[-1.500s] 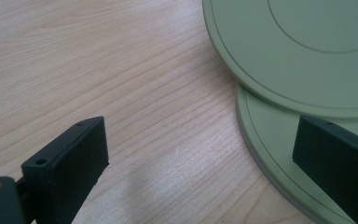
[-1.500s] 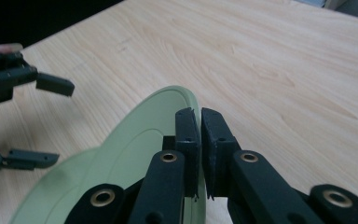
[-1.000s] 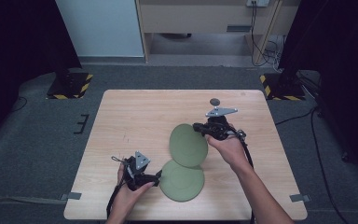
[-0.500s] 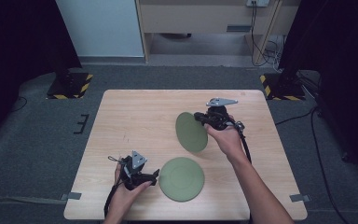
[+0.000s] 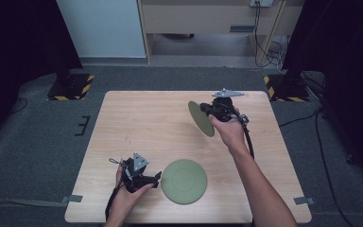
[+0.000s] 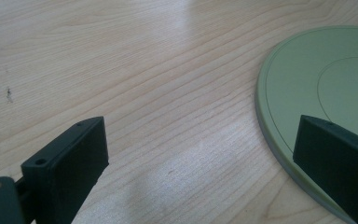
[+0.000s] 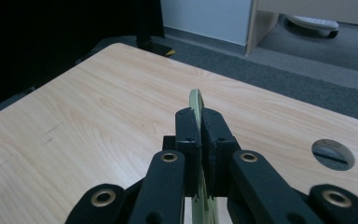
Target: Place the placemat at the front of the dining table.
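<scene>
Upper right of the high view, the right gripper (image 5: 207, 109) clamps a green plate (image 5: 200, 118) edge-on above the table (image 5: 142, 123); lower centre, the second plate (image 5: 184, 181) lies flat beside the spread-open left gripper (image 5: 157, 178).

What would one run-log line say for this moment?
right claw: shut on raised green plate | left claw: open beside flat green plate
</scene>
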Demonstrator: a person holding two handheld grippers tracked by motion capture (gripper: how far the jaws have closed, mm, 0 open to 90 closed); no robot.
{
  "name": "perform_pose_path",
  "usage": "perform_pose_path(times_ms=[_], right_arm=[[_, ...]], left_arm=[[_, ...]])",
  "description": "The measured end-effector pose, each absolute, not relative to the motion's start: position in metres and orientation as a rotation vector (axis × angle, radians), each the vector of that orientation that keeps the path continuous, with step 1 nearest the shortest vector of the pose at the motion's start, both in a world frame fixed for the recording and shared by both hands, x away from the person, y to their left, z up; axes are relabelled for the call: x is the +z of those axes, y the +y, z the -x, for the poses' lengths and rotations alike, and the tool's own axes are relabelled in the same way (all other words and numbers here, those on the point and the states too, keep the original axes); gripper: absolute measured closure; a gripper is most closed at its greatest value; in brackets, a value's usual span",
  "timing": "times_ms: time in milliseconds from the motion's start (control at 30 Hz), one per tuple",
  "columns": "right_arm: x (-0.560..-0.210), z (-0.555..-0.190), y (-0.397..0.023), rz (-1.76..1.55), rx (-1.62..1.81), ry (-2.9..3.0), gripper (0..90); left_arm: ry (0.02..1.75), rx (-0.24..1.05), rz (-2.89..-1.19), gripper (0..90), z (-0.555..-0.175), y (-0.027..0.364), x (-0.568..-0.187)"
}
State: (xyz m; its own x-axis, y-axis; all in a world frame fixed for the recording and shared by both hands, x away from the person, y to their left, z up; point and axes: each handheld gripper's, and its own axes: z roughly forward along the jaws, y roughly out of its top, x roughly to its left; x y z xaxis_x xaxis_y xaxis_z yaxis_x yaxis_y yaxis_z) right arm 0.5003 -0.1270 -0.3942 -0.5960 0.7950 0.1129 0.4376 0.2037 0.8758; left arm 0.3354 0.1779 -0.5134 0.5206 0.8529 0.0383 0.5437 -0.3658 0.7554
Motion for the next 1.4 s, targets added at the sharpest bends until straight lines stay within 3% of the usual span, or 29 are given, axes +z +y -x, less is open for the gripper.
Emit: perform_pose_path(times_ms=[800, 1400], right_arm=[[-0.389, -0.523, -0.140, -1.217, 1.324, 2.057, 86.5], [-0.394, -0.542, -0.081, -1.199, 1.368, 2.095, 86.5]], left_arm=[[1.137, 0.570, -2.061, 2.3, -0.335, 0.180, -0.513], [1.137, 0.568, -2.057, 2.3, -0.333, 0.183, -0.513]])
